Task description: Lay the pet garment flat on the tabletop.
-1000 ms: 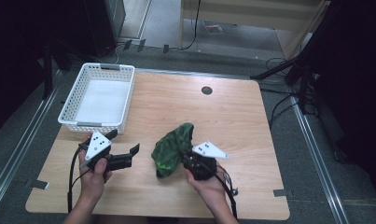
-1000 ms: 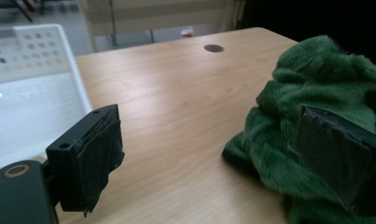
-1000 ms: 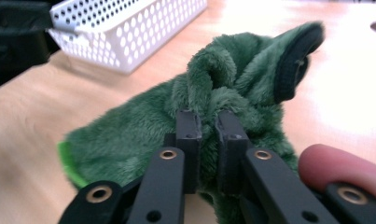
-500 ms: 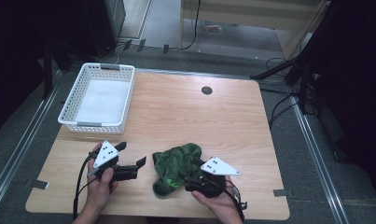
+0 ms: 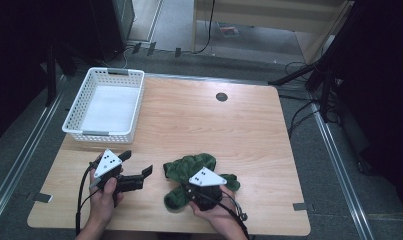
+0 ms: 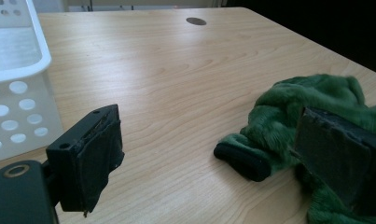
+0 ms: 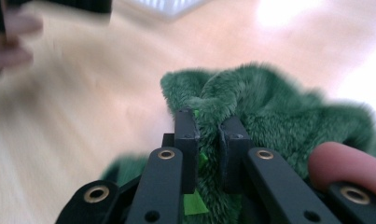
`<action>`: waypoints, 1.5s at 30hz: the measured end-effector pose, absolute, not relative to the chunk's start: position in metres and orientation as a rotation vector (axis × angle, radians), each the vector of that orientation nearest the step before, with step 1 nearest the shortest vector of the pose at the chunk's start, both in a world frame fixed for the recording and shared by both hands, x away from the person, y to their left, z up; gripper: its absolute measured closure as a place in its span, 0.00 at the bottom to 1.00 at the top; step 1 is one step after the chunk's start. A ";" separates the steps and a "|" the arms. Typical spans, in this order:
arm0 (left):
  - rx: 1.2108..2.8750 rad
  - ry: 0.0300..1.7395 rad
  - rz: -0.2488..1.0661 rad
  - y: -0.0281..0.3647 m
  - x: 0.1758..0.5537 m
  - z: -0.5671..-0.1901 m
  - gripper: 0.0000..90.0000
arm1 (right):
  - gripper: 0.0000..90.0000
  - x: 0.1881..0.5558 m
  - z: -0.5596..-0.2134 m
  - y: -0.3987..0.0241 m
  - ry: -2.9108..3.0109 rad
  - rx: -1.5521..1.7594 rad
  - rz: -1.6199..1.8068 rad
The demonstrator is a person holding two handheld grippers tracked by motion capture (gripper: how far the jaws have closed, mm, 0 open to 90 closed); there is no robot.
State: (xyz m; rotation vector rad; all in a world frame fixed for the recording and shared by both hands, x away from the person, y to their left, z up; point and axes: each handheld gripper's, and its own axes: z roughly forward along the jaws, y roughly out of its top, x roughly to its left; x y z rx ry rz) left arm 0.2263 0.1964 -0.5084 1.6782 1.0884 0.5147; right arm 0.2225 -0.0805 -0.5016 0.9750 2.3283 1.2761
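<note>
Right gripper (image 5: 205, 191): jaws clenched on a fold of the green plush garment (image 5: 191, 172), pile bunched between the pads. Left gripper (image 5: 134, 170): jaws spread wide, released, holding nothing, just beside the garment's dark cuff (image 6: 241, 160). Garment: crumpled on the worktop (image 5: 199, 120) near its front edge, between both hands; long axis cannot be told. White perforated basket (image 5: 105, 105): far left corner, well apart.

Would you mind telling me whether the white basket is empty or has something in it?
Empty: the white basket shows a bare floor inside its walls, while the green garment lies out on the table.
</note>
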 end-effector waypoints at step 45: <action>1.921 0.939 0.010 0.152 0.240 -0.518 0.49 | 0.62 0.233 -0.496 -0.175 2.314 1.200 1.354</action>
